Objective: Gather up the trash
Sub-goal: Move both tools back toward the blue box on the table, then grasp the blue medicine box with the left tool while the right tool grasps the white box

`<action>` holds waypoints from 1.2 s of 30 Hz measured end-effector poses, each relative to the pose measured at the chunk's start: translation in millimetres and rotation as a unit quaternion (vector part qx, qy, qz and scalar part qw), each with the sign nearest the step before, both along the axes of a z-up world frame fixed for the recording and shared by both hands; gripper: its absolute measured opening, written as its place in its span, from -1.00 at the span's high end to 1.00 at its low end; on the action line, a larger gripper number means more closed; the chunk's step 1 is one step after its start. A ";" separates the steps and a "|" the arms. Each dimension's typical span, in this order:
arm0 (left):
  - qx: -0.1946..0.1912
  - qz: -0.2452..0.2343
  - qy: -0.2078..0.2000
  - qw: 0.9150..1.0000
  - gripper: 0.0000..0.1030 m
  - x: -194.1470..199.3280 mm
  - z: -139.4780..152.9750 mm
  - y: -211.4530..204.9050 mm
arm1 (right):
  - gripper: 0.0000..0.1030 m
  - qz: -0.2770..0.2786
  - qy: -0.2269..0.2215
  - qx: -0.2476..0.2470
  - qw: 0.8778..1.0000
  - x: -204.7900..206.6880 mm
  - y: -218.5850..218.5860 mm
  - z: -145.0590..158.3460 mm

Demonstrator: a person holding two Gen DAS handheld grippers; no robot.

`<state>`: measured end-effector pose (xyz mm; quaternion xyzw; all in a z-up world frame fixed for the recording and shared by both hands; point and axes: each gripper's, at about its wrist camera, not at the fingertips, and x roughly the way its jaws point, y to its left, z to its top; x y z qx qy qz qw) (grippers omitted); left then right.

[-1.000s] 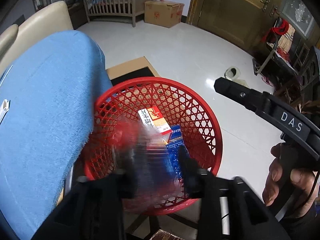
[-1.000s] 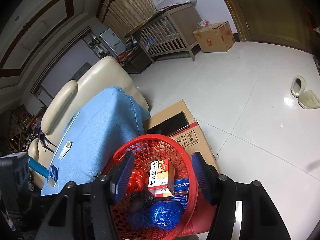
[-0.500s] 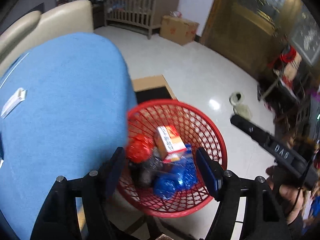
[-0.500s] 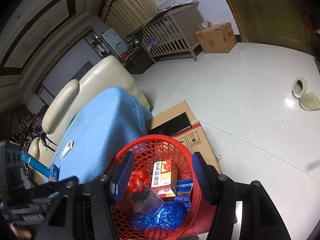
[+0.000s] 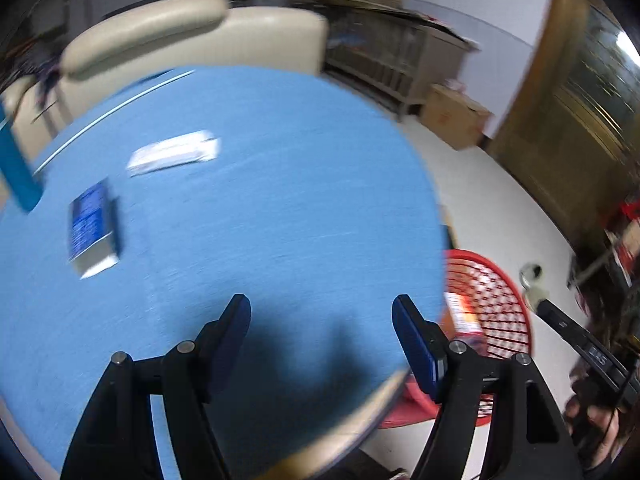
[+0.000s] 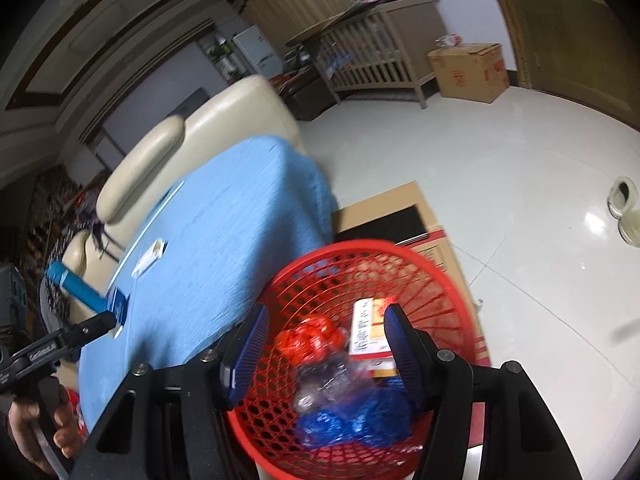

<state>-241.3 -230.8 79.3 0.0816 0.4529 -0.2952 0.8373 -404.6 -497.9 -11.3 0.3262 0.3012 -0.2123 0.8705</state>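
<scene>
My left gripper (image 5: 322, 316) is open and empty above the blue-covered table (image 5: 248, 208). On the table lie a blue and white box (image 5: 93, 229), a white wrapper (image 5: 174, 153) and a blue tube (image 5: 16, 168) at the left edge. The red mesh basket (image 6: 448, 280) stands beside the table and holds a red and white box (image 6: 370, 330), red crumpled trash (image 6: 310, 334), a clear wrapper (image 6: 332, 380) and blue plastic (image 6: 356, 420). My right gripper (image 6: 324, 344) is open and empty just above the basket. The basket also shows in the left wrist view (image 5: 492, 304).
A cream sofa (image 5: 192, 40) stands behind the table. A flat cardboard box (image 6: 392, 216) lies on the white floor by the basket. A wooden crib (image 6: 380, 56) and a cardboard carton (image 6: 470, 72) stand at the far wall. Slippers (image 6: 624, 208) lie on the floor.
My left gripper has swung left from over the basket to over the table, now open and empty. The clear wrapper now lies in the basket. My right gripper stays over the basket.
</scene>
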 end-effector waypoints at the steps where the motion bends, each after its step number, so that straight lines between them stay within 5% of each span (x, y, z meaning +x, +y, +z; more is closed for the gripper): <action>1: 0.002 0.015 0.002 1.000 -0.44 4.2 -3.4 9.0 | -0.27 0.007 0.004 -0.001 1.000 5.0 4.7 -0.4; 8: 0.013 0.092 0.005 0.996 -0.44 27.6 -19.9 62.6 | -0.27 0.071 0.030 -0.020 0.997 45.7 48.2 0.2; 36: -0.020 0.184 0.009 0.983 -0.44 76.7 -30.0 153.7 | -0.27 0.218 0.093 -0.090 0.967 172.2 174.8 3.1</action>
